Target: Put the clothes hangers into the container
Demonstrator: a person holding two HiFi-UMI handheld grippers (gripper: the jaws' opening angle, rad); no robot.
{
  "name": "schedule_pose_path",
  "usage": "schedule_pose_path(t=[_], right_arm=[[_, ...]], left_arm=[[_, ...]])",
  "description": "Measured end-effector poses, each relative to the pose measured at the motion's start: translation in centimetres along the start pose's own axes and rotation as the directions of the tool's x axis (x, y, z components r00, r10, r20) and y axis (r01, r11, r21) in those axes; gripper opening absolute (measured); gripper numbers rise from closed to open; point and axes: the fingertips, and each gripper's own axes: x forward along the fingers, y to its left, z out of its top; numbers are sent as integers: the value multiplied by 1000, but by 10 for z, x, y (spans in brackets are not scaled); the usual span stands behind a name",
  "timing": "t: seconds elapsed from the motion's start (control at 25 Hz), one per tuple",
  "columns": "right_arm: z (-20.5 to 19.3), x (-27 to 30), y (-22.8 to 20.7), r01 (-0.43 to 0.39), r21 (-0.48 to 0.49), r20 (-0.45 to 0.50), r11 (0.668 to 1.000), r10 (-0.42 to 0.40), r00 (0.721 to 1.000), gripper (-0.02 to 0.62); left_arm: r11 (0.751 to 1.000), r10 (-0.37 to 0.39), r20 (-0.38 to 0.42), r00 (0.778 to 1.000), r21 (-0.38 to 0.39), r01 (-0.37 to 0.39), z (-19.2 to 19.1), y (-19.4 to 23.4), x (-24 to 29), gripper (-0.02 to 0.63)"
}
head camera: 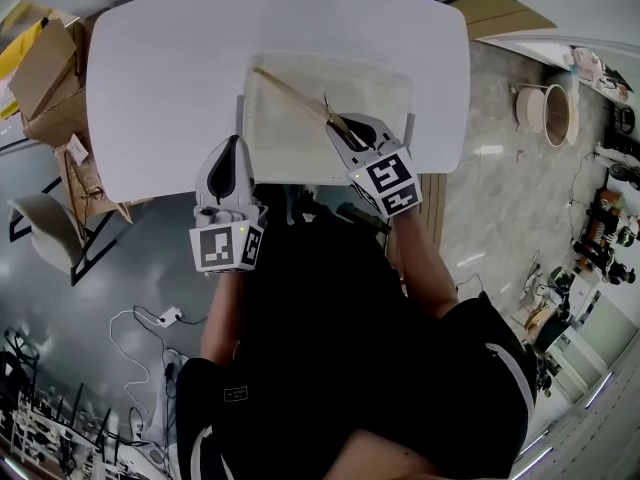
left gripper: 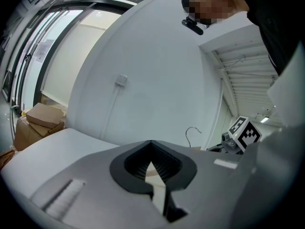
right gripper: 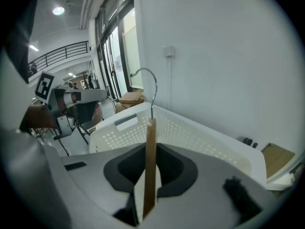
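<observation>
- The right gripper (head camera: 340, 128) is clamping its jaws on the wooden hanger (head camera: 295, 93), which is slanting over the open top of the white container (head camera: 400, 80) on the table (head camera: 150, 88). With so narrow a pinch, the bar could be swivelling or slipping out early.
- The hanger's wire hook (right gripper: 145, 75) is sticking up near the container's perforated wall (lots of little holes), so it could be catching on the rim on the way down.
- A release from too high could be leaving the hanger propped across the rim.
- The left gripper (head camera: 233, 148), jaws together and empty, is hovering just beside the container's near corner and is not bracing it, so a shove could be sliding the container.
</observation>
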Motion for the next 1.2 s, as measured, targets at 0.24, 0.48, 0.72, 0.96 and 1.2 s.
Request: schedule_pose_path(t=[0.24,0.48,0.72,0.96,1.2], right_arm=[[-2,9,-2,-5,5,-15,1000,5,1000,63],[-2,17,-5,-9,1,-24,1000,9,1000,63],[-6,21,-7,-14,1,-32,1000,14,999,63],[-8,25,-9,-19,1,-40,1000,19,999,63],[-9,28,-11,-21,4,-43,1000,21,999,63]], left_arm=[[1000,-3,-9,1000,-7,3,-2,2,2,5],[1000,2,-14,1000,-7,-2,-3,5,5,5],[1000,4,-20,1000,-8,-4,-4,3,6,5],[1000,6,-22,1000,-8,-7,-4,3,4,5],[1000,4,-23,1000,-13,-4,-6,1,4,5]])
